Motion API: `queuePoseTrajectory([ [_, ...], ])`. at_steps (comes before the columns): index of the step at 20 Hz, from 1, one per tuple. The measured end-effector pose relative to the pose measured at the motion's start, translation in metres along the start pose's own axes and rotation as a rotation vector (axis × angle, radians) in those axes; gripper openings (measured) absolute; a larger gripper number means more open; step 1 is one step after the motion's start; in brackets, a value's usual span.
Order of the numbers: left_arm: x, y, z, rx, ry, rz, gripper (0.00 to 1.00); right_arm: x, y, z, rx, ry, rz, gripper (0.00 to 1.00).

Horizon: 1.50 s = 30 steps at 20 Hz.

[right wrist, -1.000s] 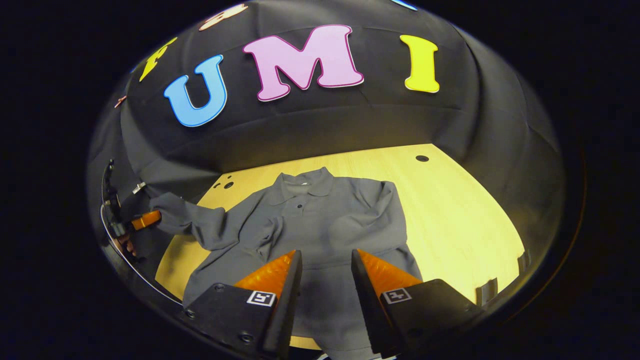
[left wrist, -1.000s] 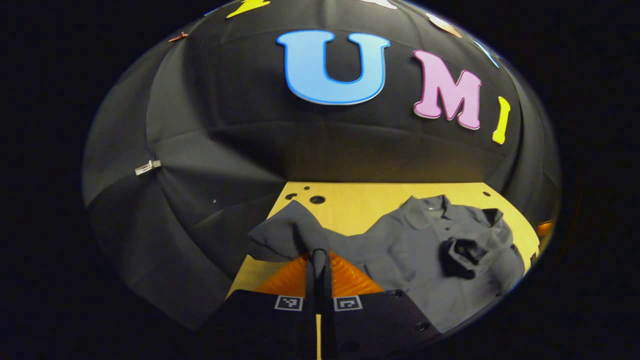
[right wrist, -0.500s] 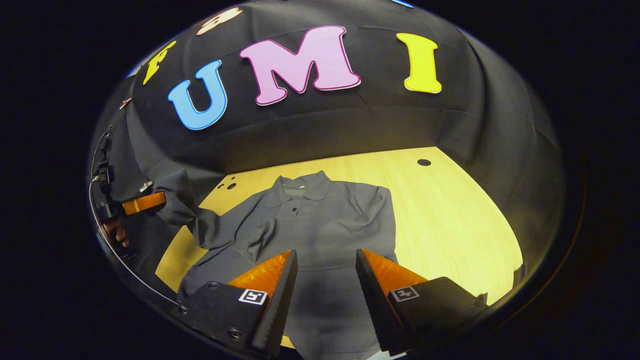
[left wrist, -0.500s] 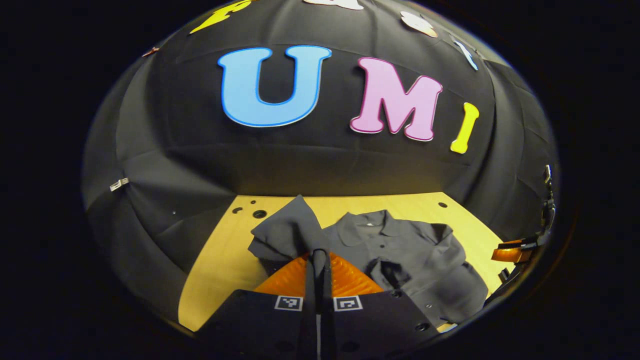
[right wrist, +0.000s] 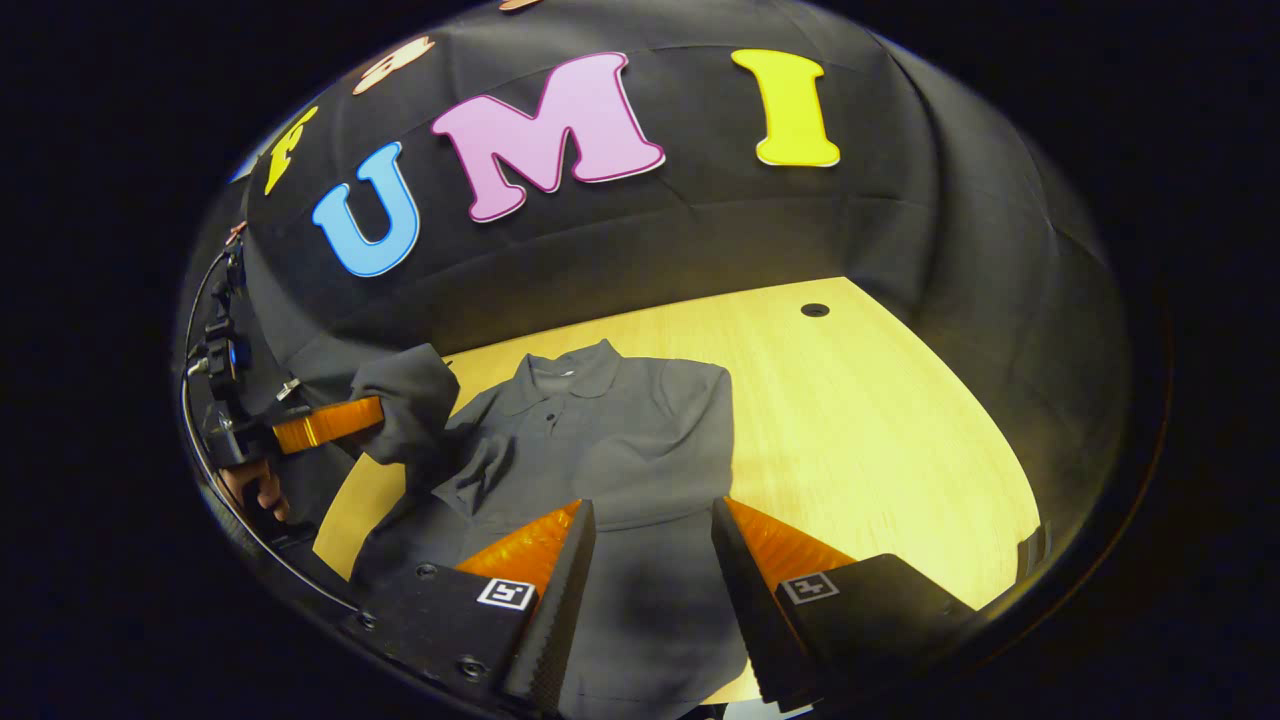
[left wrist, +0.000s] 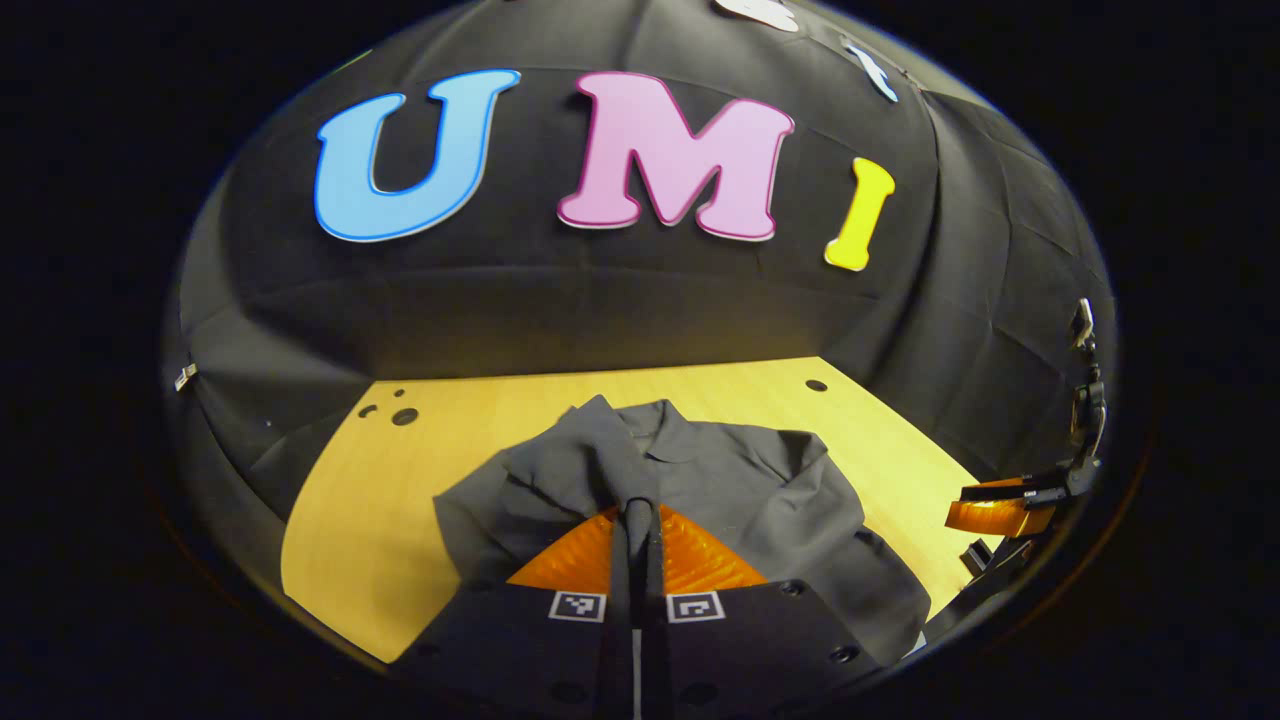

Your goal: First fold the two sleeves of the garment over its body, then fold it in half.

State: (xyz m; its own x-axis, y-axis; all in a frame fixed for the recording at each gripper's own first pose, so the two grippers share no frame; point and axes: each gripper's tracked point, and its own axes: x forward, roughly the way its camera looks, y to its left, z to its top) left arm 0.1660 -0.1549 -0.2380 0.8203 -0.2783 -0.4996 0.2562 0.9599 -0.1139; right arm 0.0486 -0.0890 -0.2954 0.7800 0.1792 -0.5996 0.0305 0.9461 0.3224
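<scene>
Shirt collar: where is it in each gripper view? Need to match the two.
Left gripper view: the collar sits just above centre-bottom, right behind the lifted sleeve pinched in the left tool.
Right gripper view: the collar is left of centre, at the shirt's far end.
Shared landmark: the single hole in the table, beyond the collar to the right.

In the left gripper view the left gripper (left wrist: 637, 515) covers the sleeve (left wrist: 590, 450) end it pinches, and the shirt (left wrist: 800, 500) hem is cut off at the lower edge. The right gripper (left wrist: 1000, 505) there is clipped by the rim; its 2 fingers cannot be told apart. In the right gripper view the hand (right wrist: 255, 490) is perhaps half hidden.
</scene>
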Motion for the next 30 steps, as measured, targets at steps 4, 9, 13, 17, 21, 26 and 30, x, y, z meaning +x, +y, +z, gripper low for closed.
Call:
queuePoseTrajectory([
  [4, 0.033, -0.032, -0.032, 0.020, 0.060, 0.008, 0.08, -0.001, -0.033, -0.003, 0.005, 0.019, -0.007, 0.74],
  [9, 0.066, -0.060, -0.058, 0.042, 0.108, 0.021, 0.08, 0.003, -0.064, -0.020, 0.017, 0.062, -0.007, 0.74],
  [13, 0.091, -0.081, -0.083, 0.052, 0.154, 0.008, 0.10, 0.009, -0.078, -0.032, 0.027, 0.094, -0.002, 0.74],
  [17, 0.104, -0.106, -0.101, 0.038, 0.196, -0.043, 0.23, 0.010, -0.088, -0.040, 0.032, 0.111, -0.006, 0.74],
  [21, 0.098, -0.139, -0.094, 0.039, 0.167, -0.138, 0.45, 0.009, -0.093, -0.043, 0.049, 0.110, -0.018, 0.74],
  [26, 0.072, -0.170, -0.072, 0.034, 0.097, -0.232, 0.74, 0.004, -0.084, -0.048, 0.061, 0.107, -0.017, 0.80],
  [30, 0.044, -0.176, -0.068, 0.047, 0.082, -0.259, 0.91, -0.002, -0.070, -0.056, 0.053, 0.120, -0.002, 0.85],
])
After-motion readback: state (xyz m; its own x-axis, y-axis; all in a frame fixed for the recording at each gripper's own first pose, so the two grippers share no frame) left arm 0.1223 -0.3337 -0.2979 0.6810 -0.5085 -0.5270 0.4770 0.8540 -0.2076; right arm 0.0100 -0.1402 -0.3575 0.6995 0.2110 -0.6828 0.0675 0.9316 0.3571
